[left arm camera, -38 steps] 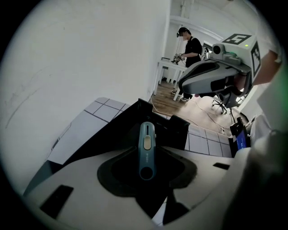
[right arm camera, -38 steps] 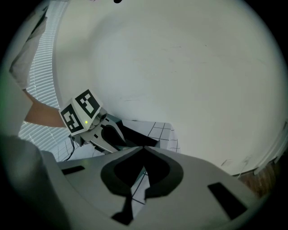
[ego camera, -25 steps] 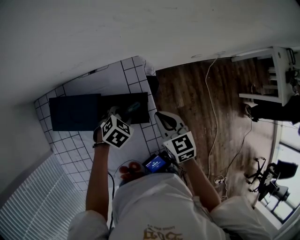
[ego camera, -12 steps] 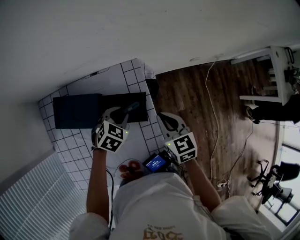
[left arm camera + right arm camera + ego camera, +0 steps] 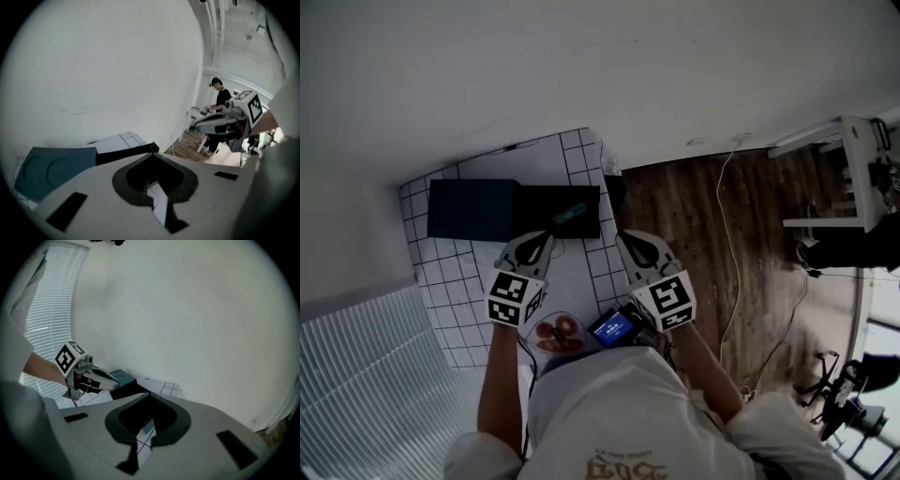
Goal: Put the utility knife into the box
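L gripper (image 5: 536, 246) backed off toward lower left vs 1 s ago. It was over the box (image 5: 534, 201), now hangs short of its near edge, above the checked cloth (image 5: 464, 300). Utility knife (image 5: 570, 215) lies slanted in the box's black half, upper centre of frame, with the dark-blue lid (image 5: 473, 208) laid open to its left. Task looks done or nearly.

Both claws pinched together, nothing btwn. L jaws meet at the tip in own view, same for R gripper (image 5: 628, 244), lower centre-right, clear of box.

Knife prob light, rigid, smooth handle, so slippery. If regrip needed, take mid-handle across the narrow width, away from blade end. Can't tell which end that is.
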`<state>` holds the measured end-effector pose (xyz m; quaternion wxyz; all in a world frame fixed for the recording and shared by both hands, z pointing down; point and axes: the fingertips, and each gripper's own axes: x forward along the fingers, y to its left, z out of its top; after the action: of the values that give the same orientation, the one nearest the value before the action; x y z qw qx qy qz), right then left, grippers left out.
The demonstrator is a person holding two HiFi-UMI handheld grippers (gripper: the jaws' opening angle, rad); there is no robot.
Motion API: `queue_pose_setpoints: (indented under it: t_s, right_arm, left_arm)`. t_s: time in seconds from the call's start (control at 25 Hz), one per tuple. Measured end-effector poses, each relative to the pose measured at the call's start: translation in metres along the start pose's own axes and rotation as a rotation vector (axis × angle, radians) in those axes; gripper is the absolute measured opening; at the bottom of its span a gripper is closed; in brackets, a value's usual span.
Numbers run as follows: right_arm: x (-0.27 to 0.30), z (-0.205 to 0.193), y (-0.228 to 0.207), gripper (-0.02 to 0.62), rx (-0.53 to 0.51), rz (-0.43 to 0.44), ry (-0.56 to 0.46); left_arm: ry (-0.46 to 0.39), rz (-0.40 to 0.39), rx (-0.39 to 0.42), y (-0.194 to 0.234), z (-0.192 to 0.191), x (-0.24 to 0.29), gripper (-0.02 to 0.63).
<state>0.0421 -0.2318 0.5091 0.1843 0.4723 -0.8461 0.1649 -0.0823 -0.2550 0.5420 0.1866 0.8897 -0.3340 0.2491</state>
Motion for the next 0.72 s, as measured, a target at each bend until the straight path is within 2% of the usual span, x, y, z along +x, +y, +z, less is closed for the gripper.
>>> queue_pose_setpoints:
  t_s: [0.08, 0.2, 0.52, 0.72]
  right_arm:
    - [-0.008, 0.004, 0.006, 0.006, -0.018, 0.008, -0.015]
    - [-0.02, 0.012, 0.015, 0.006, -0.04, 0.011, -0.05]
    - [-0.056, 0.048, 0.041, 0.006, -0.08, -0.002, -0.183]
    - [-0.078, 0.084, 0.052, 0.006, -0.108, -0.008, -0.274]
  left_arm:
    - [-0.099, 0.032, -0.059, -0.004, 0.012, -0.019, 0.008]
    - [-0.202, 0.111, -0.074, -0.009, 0.024, -0.049, 0.008]
    - [-0.379, 0.265, 0.039, -0.036, 0.056, -0.129, 0.008]
    - [-0.495, 0.324, 0.06, -0.051, 0.087, -0.173, 0.008]
